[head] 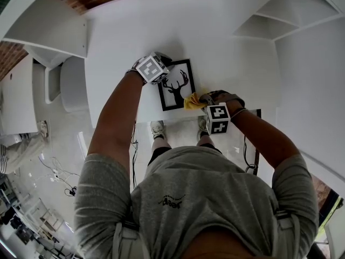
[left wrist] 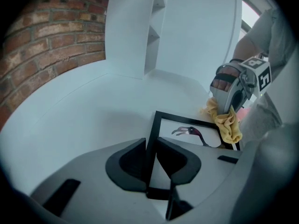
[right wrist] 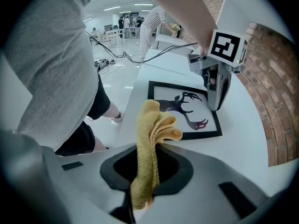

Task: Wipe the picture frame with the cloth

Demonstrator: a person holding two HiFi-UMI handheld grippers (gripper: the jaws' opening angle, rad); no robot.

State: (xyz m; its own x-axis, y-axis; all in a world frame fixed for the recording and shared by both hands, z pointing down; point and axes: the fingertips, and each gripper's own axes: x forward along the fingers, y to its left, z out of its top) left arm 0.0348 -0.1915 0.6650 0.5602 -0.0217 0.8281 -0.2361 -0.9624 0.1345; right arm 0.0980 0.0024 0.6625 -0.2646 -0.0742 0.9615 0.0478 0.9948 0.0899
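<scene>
A black picture frame (head: pixel 177 85) with a deer silhouette lies flat on the white table (head: pixel 124 36). My left gripper (head: pixel 160 75) stands at its far left corner, and in the left gripper view (left wrist: pixel 150 143) its jaws are clamped on the frame's black edge (left wrist: pixel 152 139). My right gripper (head: pixel 206 99) is shut on a yellow cloth (head: pixel 193 101) that rests at the frame's right edge. In the right gripper view the cloth (right wrist: pixel 148 139) stands bunched between the jaws, just short of the frame (right wrist: pixel 205 135). The left gripper (right wrist: pixel 216 107) stands on the frame's far side.
The table's front edge (head: pixel 178 120) runs right by the frame, with the person's shoes on the floor below. White shelving (head: pixel 280 15) rises at the back right, and a brick wall (left wrist: pixel 42 50) behind. Cables and people (right wrist: pixel 152 22) are across the room.
</scene>
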